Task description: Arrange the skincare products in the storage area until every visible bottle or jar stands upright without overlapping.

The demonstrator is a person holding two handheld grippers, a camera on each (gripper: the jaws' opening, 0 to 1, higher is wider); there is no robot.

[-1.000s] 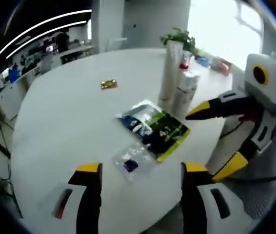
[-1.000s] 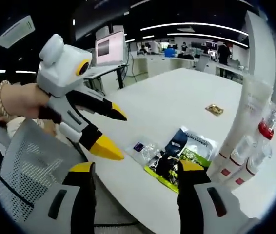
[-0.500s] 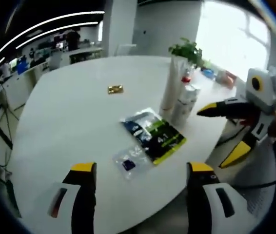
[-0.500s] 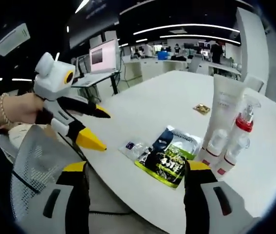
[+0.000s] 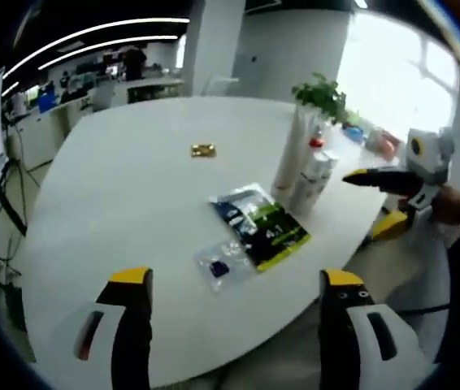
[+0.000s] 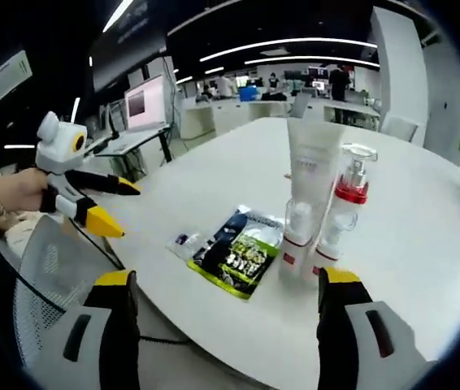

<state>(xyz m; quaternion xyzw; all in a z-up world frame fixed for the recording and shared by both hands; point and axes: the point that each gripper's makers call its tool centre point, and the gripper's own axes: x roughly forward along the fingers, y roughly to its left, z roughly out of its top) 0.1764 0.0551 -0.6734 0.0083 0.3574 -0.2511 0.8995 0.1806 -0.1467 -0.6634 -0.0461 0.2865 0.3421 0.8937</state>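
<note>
The left tool [image 5: 228, 280] has its yellow-tipped jaws spread wide with nothing between them, and it hangs off the near edge of the round white tabletop [image 5: 124, 187]. The right tool [image 6: 226, 280] is likewise spread and empty, off the tabletop's edge on the other side. Over the last second both tools have drawn back from the tabletop: in each view the other tool now looks smaller and farther off, and more of the tabletop shows.

Beyond the jaws, a small clear plastic sachet with a dark blue item inside [image 5: 218, 266] lies flat, just beside a flat green-and-black foil pouch [image 5: 260, 224]. Past the pouch stands the skincare cluster: a tall white squeeze tube [image 6: 312, 175], a clear pump bottle with a red collar [image 6: 345, 203] and two small white bottles with red bands [image 6: 297, 236], all upright and close together. Whether they touch cannot be told. A small gold wrapper [image 5: 203, 149] lies well apart, farther across the tabletop.

With both tools pulled away empty and every bottle standing, the arrangement looks finished or nearly so. The flat pouch and sachet are the only things lying down, and they are not bottles or jars.
</note>
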